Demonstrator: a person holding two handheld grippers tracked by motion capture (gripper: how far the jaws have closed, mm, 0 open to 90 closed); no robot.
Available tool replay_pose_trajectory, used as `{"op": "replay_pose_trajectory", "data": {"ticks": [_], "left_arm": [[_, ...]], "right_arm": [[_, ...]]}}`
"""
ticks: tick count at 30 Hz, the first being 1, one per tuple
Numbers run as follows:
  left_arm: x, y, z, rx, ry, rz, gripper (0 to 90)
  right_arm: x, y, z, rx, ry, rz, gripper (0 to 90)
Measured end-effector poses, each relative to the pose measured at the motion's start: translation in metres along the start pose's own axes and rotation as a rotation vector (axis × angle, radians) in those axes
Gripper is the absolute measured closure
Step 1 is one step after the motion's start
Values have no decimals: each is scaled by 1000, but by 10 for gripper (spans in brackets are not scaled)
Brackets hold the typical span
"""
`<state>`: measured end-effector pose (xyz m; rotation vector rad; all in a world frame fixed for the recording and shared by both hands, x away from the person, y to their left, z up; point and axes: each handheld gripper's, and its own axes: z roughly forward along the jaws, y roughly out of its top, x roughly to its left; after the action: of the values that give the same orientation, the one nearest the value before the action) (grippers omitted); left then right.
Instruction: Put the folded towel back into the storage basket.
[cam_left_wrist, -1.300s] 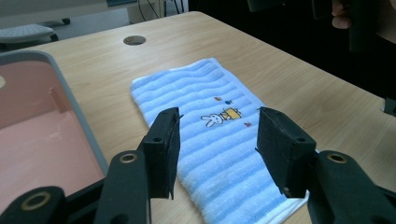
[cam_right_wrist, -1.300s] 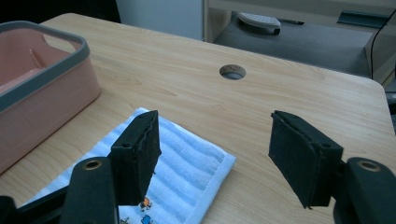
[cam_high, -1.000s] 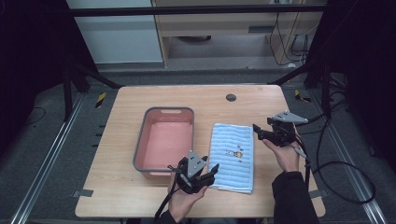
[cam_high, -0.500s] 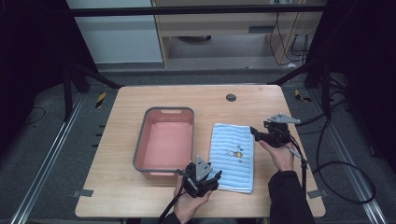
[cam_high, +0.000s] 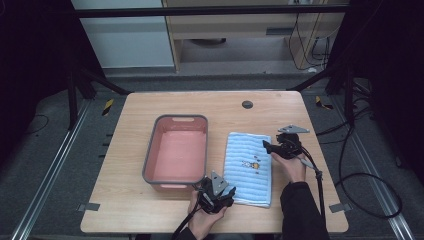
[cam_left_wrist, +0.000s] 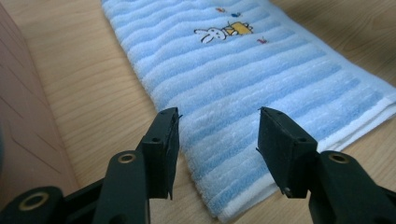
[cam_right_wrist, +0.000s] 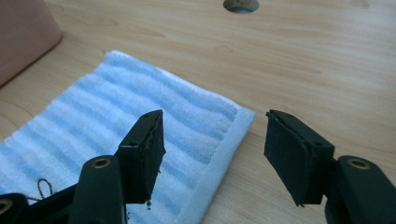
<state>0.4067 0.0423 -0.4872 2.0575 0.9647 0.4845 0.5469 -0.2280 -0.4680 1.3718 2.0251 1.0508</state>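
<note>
High view: blue towel (cam_high: 250, 167) flat on table (cam_high: 125, 210), just right of pink tub (cam_high: 176, 150). Left gripper (cam_high: 220, 192) at towel's near-left corner, right gripper (cam_high: 272, 146) at its far-right edge.
Left gripper view: jaws wide apart, holding nothing, straddling the near corner; rabbit print (cam_left_wrist: 224, 30) visible; tub wall at left.
Right gripper view: jaws wide, holding nothing, over the hem at the corner; table hole (cam_right_wrist: 241, 4) beyond.

no readable text, only a rabbit picture on the towel (cam_left_wrist: 243, 88)

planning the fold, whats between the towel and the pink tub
Only a bare strip of table separates the towel from the tub, seen in the high view.
</note>
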Motion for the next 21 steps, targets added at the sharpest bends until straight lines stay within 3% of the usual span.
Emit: {"op": "replay_pose_trajectory", "data": {"ticks": [13, 19, 21], "left_arm": [[6, -13, 13, 47, 2, -49, 485], [5, -14, 14, 43, -5, -48, 527], [3, -14, 14, 41, 2, -45, 549]], "right_arm": [[5, -13, 25, 101, 21, -1, 453], [1, -18, 27, 119, 32, 37, 500], [-1, -20, 27, 120, 51, 64, 555]]}}
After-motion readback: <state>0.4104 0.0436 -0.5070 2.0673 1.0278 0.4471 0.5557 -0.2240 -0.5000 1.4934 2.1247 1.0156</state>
